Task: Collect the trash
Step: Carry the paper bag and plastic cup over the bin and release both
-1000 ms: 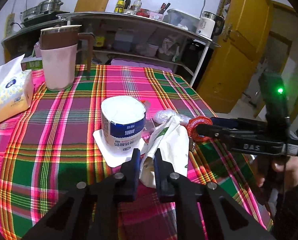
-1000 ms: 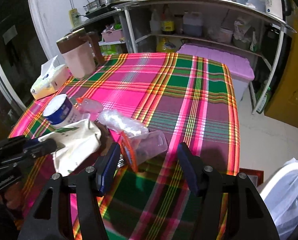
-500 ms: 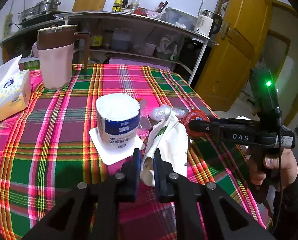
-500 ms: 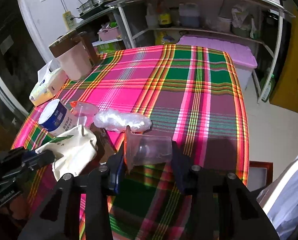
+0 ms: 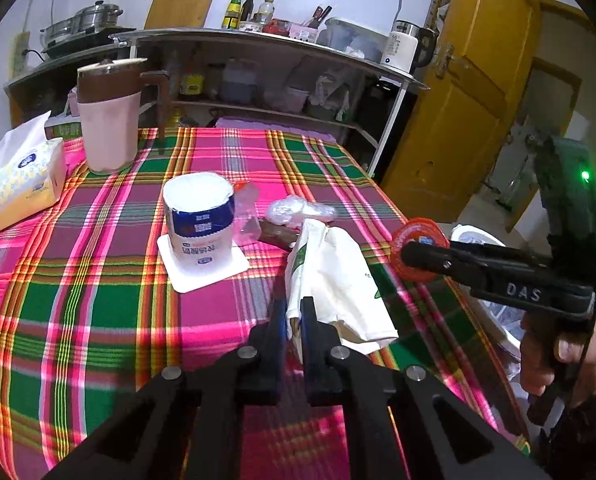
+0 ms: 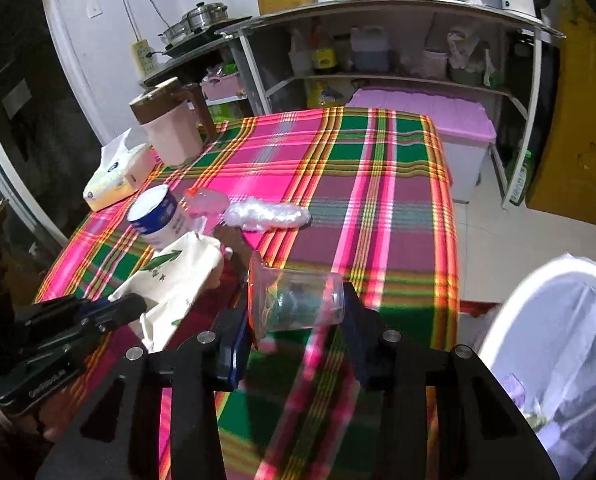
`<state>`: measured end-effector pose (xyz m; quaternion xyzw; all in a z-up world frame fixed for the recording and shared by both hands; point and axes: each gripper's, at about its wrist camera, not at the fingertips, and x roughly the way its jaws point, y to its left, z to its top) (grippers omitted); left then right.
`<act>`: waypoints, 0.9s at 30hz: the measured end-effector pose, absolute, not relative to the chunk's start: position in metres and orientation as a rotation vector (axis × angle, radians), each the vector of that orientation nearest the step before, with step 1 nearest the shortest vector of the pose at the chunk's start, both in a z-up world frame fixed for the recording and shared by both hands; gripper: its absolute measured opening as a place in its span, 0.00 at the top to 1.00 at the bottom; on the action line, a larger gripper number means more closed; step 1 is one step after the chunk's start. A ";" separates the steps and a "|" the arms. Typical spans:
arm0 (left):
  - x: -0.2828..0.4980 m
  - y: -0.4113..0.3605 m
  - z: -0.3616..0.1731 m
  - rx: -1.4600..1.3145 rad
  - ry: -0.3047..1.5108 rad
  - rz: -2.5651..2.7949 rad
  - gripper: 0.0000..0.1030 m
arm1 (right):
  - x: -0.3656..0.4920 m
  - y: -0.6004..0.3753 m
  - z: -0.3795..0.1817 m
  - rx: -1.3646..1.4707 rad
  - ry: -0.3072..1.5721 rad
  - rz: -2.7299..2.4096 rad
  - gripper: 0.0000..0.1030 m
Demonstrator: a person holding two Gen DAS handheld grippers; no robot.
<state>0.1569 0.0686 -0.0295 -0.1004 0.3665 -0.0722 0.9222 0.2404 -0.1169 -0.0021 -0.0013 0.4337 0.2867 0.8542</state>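
My left gripper (image 5: 293,318) is shut on the edge of a cream cloth bag (image 5: 337,280) with green print, lying on the plaid tablecloth (image 5: 98,300); the bag also shows in the right wrist view (image 6: 174,280). My right gripper (image 6: 296,312) is shut on a clear plastic cup with an orange rim (image 6: 298,302), held on its side above the table edge. In the left wrist view the cup's orange rim (image 5: 417,246) shows at the right gripper's tip. A crumpled clear plastic wrap (image 6: 268,214) and another clear cup (image 6: 206,204) lie on the table.
A white bin with a liner (image 6: 557,344) stands on the floor at the right. A white-and-blue tub (image 5: 198,224) sits on a white coaster, with a pink jug (image 5: 108,120) and a tissue pack (image 5: 18,184) behind. Shelves stand beyond the table.
My right gripper closed on the clear cup and lifted it off the table, moving toward the table's near edge. My left gripper stays shut on the cloth bag.
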 end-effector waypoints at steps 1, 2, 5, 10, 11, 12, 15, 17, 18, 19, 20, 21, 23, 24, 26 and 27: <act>0.154 0.066 -0.027 -0.204 0.749 -0.148 0.94 | 0.235 -0.120 0.001 0.002 0.906 0.600 0.60; 0.151 0.064 -0.025 -0.202 0.746 -0.149 0.94 | 0.231 -0.123 0.003 0.006 0.901 0.598 0.60; 0.141 0.057 -0.017 -0.202 0.735 -0.152 0.94 | 0.218 -0.132 0.010 0.016 0.887 0.590 0.60; 0.128 0.045 -0.008 -0.200 0.723 -0.161 0.94 | 0.198 -0.145 0.019 0.029 0.864 0.580 0.60; 0.125 0.043 -0.006 -0.199 0.721 -0.162 0.94 | 0.194 -0.148 0.020 0.032 0.862 0.579 0.60; 0.122 0.040 -0.004 -0.200 0.718 -0.164 0.94 | 0.189 -0.151 0.022 0.036 0.857 0.575 0.60; 0.116 0.034 0.001 -0.195 0.708 -0.168 0.94 | 0.179 -0.160 0.027 0.035 0.843 0.561 0.60; 0.111 0.028 0.004 -0.194 0.702 -0.176 0.94 | 0.172 -0.164 0.030 0.034 0.835 0.552 0.60; 0.110 0.026 0.005 -0.191 0.700 -0.178 0.94 | 0.169 -0.167 0.031 0.033 0.831 0.546 0.60; 0.108 0.023 0.007 -0.186 0.696 -0.180 0.94 | 0.166 -0.170 0.033 0.031 0.826 0.540 0.60; 0.107 0.020 0.008 -0.183 0.694 -0.183 0.94 | 0.164 -0.172 0.034 0.029 0.822 0.534 0.60; 0.105 0.018 0.009 -0.180 0.692 -0.188 0.94 | 0.161 -0.175 0.035 0.029 0.817 0.529 0.60; 0.103 0.013 0.012 -0.177 0.687 -0.194 0.94 | 0.156 -0.180 0.037 0.031 0.809 0.519 0.60; 0.102 0.011 0.014 -0.176 0.685 -0.198 0.94 | 0.154 -0.182 0.038 0.030 0.805 0.514 0.60; 0.101 0.008 0.016 -0.173 0.682 -0.204 0.94 | 0.150 -0.186 0.039 0.030 0.800 0.506 0.60; 0.100 0.006 0.017 -0.172 0.682 -0.208 0.94 | 0.149 -0.188 0.040 0.032 0.799 0.502 0.60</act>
